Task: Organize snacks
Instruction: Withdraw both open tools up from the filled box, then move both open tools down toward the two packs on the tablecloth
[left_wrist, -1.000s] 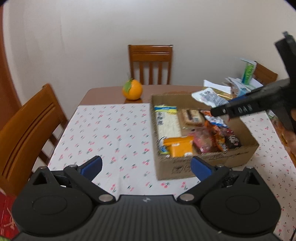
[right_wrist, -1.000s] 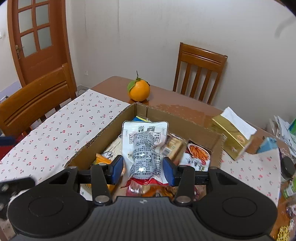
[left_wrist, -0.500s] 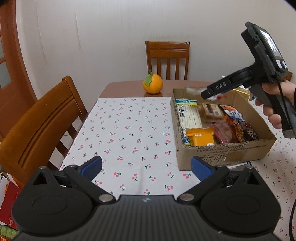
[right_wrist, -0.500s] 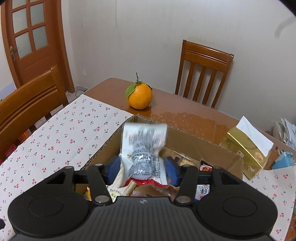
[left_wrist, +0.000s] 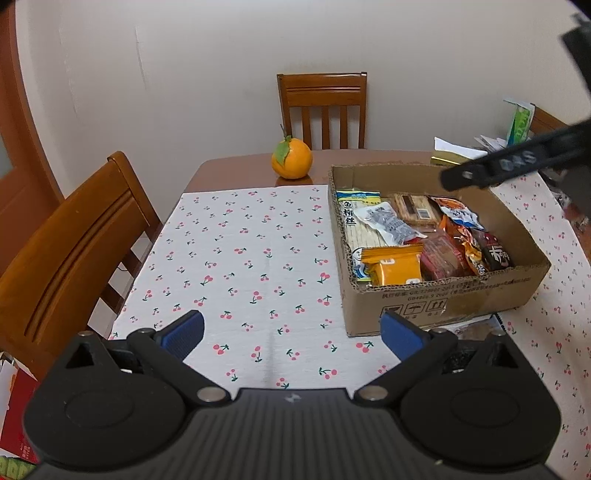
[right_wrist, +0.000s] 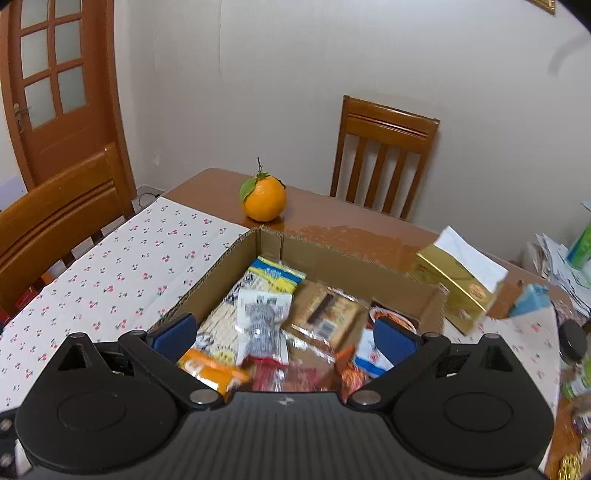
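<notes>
The right gripper (right_wrist: 282, 334) is spread wide above the box (left_wrist: 436, 306); its jaws have just been opening, and nothing is pinched between them. The grey packet (right_wrist: 264, 321) is seen lying inside the box, on top of the long noodle pack (left_wrist: 360, 229) and beside the biscuit pack (right_wrist: 325, 314). The left gripper (left_wrist: 291, 336) is also spread, with nothing between its jaws, and is held over the cherry-print cloth (left_wrist: 240, 258) on the worktop, just beside the box's near corner.

The packet is judged to be only loosely settled: it lies slanted across other packs, so it could slide or be dragged out if the right gripper's lower finger is lifted through it. The box is already crowded, and further snacks pushed in without order could ride up over the wall and spill onto the cloth. The gold carton (right_wrist: 461, 291) stands tilted just behind the box's far corner and could be knocked over by a careless reach to the right. The orange (left_wrist: 291, 162) sits free on the bare wood near the box and could be set rolling if the box is shoved. The left gripper could nudge the box if it is swung inward.
</notes>
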